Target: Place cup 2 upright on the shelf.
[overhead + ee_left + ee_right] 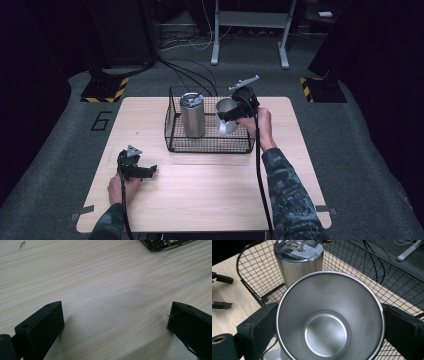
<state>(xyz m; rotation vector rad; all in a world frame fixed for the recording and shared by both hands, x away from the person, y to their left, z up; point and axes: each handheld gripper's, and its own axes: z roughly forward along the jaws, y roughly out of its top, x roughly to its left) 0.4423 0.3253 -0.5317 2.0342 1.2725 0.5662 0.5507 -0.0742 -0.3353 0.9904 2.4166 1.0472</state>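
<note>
A black wire basket (176, 145) stands at the back middle of the wooden table. Inside it, on the left, a steel tumbler (192, 115) with a clear lid stands upright; it appears behind the cup in the right gripper view as tumbler (298, 262). My right gripper (230, 116) is shut on an open steel cup (225, 112), held over the basket's right half. The cup's empty inside (329, 320) faces the camera, a jaw pressing each side. My left gripper (147, 171) rests open on the table at the front left, its jaws wide apart over bare wood (115, 315).
The basket's wire corner (162, 245) lies just beyond the left gripper. Bare tabletop (210, 190) spreads in front of the basket. Cables and a metal stand (250, 30) sit on the floor behind the table.
</note>
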